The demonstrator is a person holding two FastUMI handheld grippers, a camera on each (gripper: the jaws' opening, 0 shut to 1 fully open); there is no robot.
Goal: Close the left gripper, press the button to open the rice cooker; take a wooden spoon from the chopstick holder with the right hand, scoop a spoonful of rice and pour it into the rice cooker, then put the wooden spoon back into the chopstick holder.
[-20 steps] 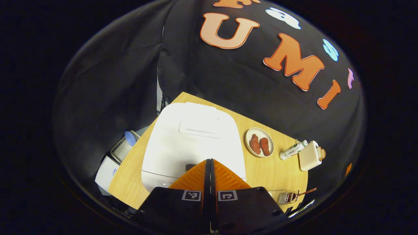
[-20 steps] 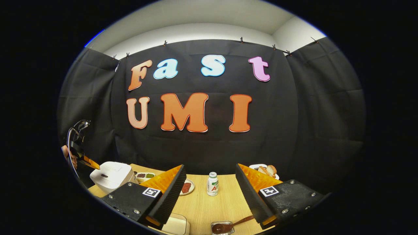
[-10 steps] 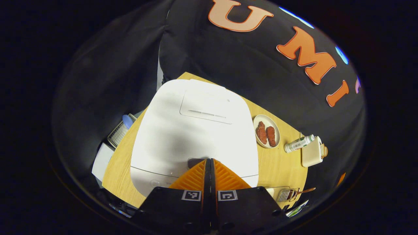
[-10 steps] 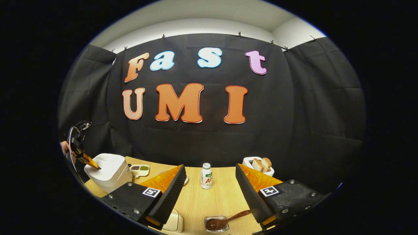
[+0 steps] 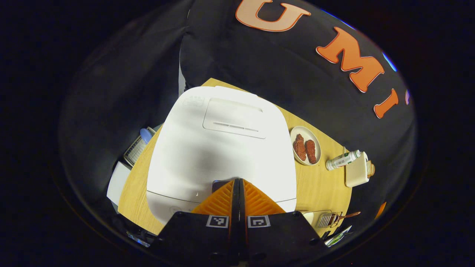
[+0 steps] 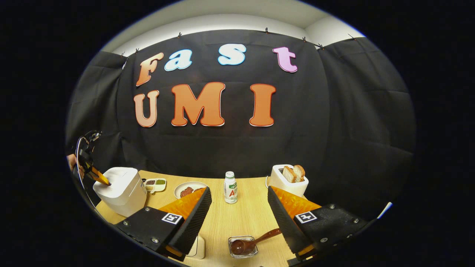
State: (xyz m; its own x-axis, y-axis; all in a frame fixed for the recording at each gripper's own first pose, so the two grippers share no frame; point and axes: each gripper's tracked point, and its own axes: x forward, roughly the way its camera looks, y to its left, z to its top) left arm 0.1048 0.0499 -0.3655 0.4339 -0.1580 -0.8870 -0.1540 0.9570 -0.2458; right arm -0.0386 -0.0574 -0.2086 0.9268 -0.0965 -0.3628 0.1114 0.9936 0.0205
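On table (image 5: 319, 189), left gripper (image 5: 238, 180) touches rice cooker (image 5: 222, 148) button.

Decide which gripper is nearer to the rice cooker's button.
Left. The left gripper, shut, has its tips at the button on the rice cooker. The right gripper, open, hangs over mid-table, well aside.

Both views bend like a fish bowl, so straight edges curve near the sides. Light comes from above. In the left gripper view the white rice cooker (image 5: 219, 148) shines very bright, almost washed out, with a soft grey shadow across its lid just ahead of the left gripper (image 5: 238, 180). The dark cloth beyond it is dim. In the right gripper view the table (image 6: 241, 218) ahead is evenly lit and sharp, and things far to the side look small and a little fuzzy.
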